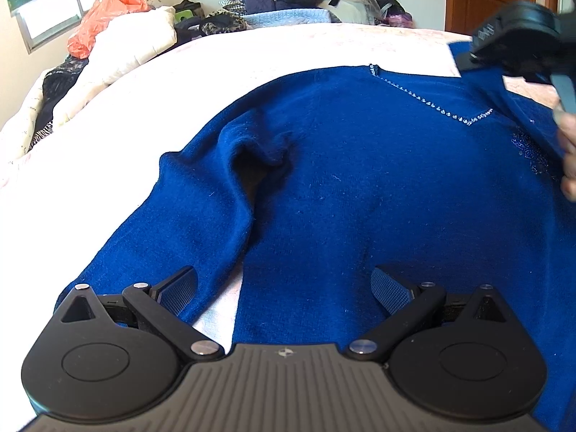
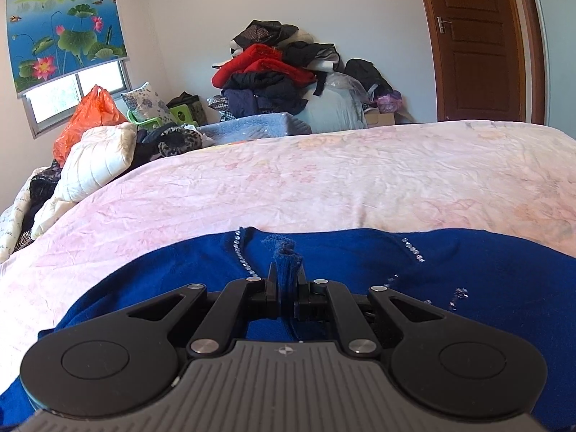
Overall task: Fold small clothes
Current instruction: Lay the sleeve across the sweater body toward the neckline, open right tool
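From the left wrist, a blue sweater [image 1: 360, 187] is seen spread on the bed [image 1: 252, 54], one sleeve [image 1: 187, 216] lying out to the side unfolded. The left gripper [image 1: 284, 288] is held just above the hem, its jaws spread and empty. At the right edge the right gripper [image 1: 511, 46] is seen lifting the other sleeve.

From the right wrist, the cuff [image 2: 286, 262] is pinched between jaws pressed together — folding is judged barely begun, both sleeves and the body left.
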